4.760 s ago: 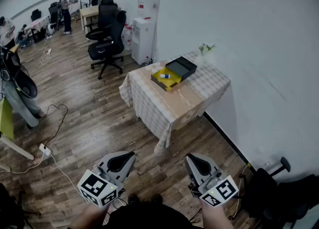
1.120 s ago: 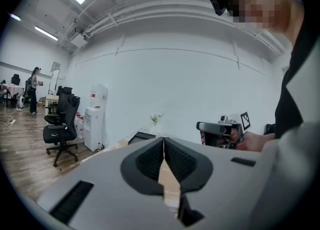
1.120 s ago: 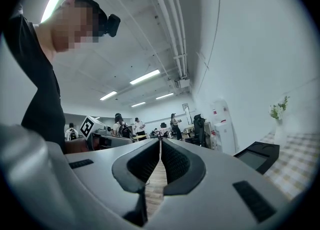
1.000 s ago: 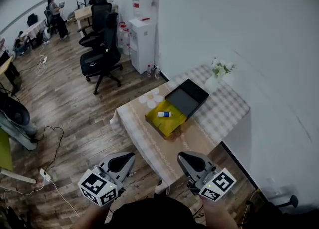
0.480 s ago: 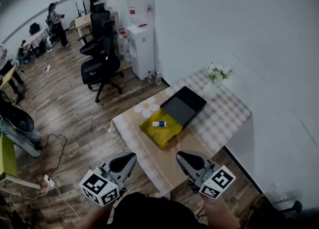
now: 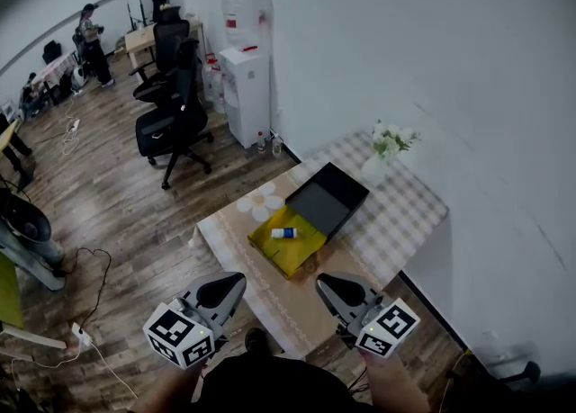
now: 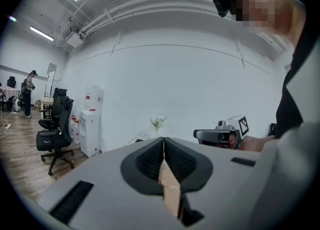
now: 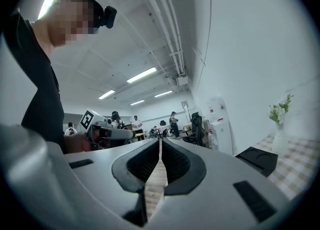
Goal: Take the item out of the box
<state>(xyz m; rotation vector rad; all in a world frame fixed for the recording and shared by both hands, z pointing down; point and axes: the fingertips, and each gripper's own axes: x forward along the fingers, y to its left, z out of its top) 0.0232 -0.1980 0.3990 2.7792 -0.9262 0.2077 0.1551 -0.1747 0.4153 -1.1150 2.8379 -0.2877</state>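
An open yellow box lies on the table, its black lid beside it at the back right. Inside the box lies a small white tube with a blue end. My left gripper hangs shut and empty off the table's near left corner. My right gripper is shut and empty over the table's near edge. Both stay well short of the box. In the right gripper view the black lid shows at the right. Each gripper view shows the other gripper held level beside it.
A white vase of flowers stands at the table's back by the wall. White round coasters lie left of the box. A water dispenser and a black office chair stand on the wooden floor beyond. People stand far off at desks.
The view has closed in on the table, which now sits right below both grippers. The grippers keep their pose, shut and side by side.
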